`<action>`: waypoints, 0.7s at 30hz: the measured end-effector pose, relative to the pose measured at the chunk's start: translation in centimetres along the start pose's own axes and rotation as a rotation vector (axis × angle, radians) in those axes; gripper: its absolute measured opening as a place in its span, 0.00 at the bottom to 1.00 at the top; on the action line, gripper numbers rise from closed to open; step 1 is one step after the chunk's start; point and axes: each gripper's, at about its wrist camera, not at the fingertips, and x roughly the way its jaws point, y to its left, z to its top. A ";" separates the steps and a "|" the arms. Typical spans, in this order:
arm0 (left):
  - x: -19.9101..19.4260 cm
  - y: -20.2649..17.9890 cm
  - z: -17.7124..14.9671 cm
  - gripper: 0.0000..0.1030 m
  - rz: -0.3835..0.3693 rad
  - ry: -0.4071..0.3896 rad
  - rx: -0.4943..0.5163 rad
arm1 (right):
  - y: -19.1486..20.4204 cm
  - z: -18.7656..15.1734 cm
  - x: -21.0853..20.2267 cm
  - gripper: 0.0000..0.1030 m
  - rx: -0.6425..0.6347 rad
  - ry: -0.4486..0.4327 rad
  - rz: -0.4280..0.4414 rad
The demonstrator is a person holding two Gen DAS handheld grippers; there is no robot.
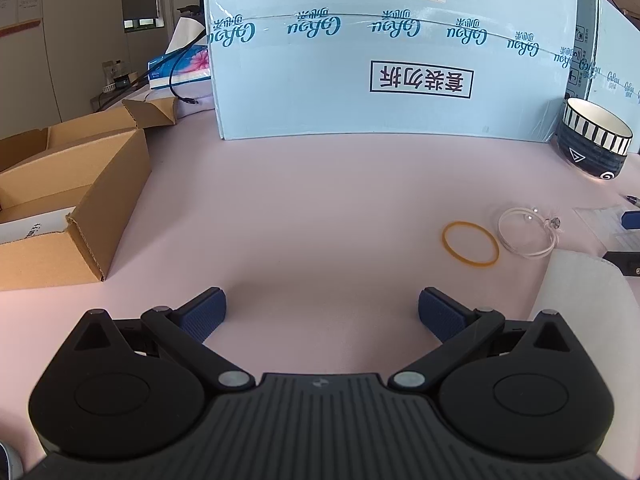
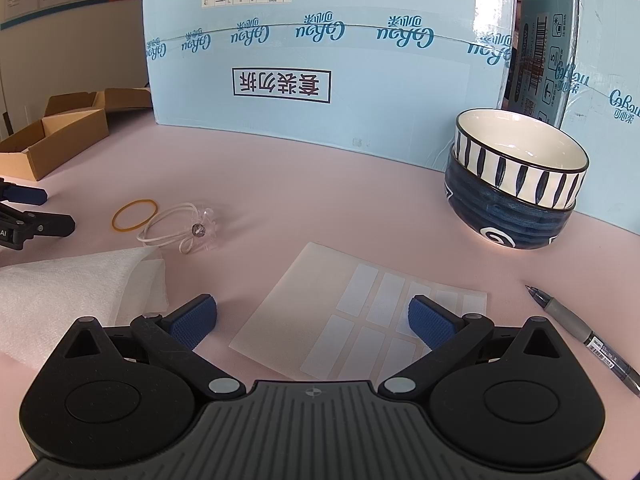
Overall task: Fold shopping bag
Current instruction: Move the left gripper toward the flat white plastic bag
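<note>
1. Left gripper (image 1: pixel 322 312), bottom centre of its view, gapes fully, holding nothing.
2. White bag (image 2: pixel 60 300), lower left of the right view, lies rumpled and untouched; folding seems not yet begun.
3. Right gripper (image 2: pixel 312 320) gapes empty above a label sheet (image 2: pixel 320 308).

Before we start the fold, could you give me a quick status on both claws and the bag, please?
Left claw open, empty. Right claw open, empty, over label sheet. White bag flat on table, untouched. Rubber band and hair tie just beyond it.
</note>
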 end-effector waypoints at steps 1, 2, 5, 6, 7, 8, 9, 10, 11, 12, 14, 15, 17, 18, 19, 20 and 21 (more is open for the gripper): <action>0.0 -0.2 0.0 1.00 0.006 -0.002 0.003 | -0.1 0.0 -0.1 1.00 0.002 0.001 -0.005; -0.1 -0.4 -0.1 1.00 0.015 -0.004 0.003 | -0.3 -0.1 -0.1 1.00 0.009 0.002 -0.010; -0.7 -0.6 -0.2 1.00 0.034 -0.032 -0.005 | -0.8 0.1 -0.1 1.00 0.024 0.017 -0.043; -1.2 -0.6 -0.4 1.00 0.032 -0.052 -0.011 | -0.3 0.1 -0.1 1.00 0.026 0.018 -0.066; -1.9 -0.5 -0.6 1.00 0.026 -0.072 -0.028 | 0.2 0.1 -0.3 1.00 0.029 0.016 -0.091; -2.4 -0.4 -0.8 1.00 0.008 -0.084 -0.050 | 0.4 -0.2 -0.6 1.00 0.038 0.010 -0.101; -2.9 -0.3 -1.0 1.00 -0.013 -0.093 -0.072 | 0.5 -0.3 -0.8 1.00 0.053 0.009 -0.110; -3.4 -0.1 -1.3 1.00 -0.031 -0.094 -0.094 | 0.6 -0.3 -0.8 1.00 0.066 0.012 -0.119; -4.0 -0.2 -1.5 1.00 -0.044 -0.096 -0.102 | 0.7 -0.3 -0.8 1.00 0.076 0.014 -0.125; -4.5 -0.4 -1.8 1.00 -0.055 -0.101 -0.104 | 0.8 -0.5 -1.0 1.00 0.091 0.014 -0.129; -5.6 -1.3 -2.3 1.00 -0.062 -0.122 -0.081 | 1.0 -1.0 -1.2 1.00 0.112 0.013 -0.126; -6.1 -2.0 -2.5 1.00 -0.065 -0.132 -0.069 | 1.2 -1.2 -1.3 1.00 0.113 0.014 -0.125; -7.1 -3.4 -3.0 1.00 -0.081 -0.146 -0.053 | 1.8 -1.6 -1.7 1.00 0.115 0.014 -0.125; -7.4 -3.9 -3.1 1.00 -0.094 -0.144 -0.052 | 2.0 -1.7 -1.9 1.00 0.120 0.013 -0.120; -7.5 -4.6 -3.2 1.00 -0.111 -0.137 -0.052 | 2.3 -1.9 -2.1 1.00 0.126 0.011 -0.114; -7.5 -5.3 -3.3 1.00 -0.126 -0.126 -0.046 | 2.5 -2.1 -2.2 1.00 0.130 0.007 -0.108; -7.5 -5.9 -3.5 1.00 -0.131 -0.125 -0.037 | 2.6 -2.4 -2.5 1.00 0.140 0.001 -0.110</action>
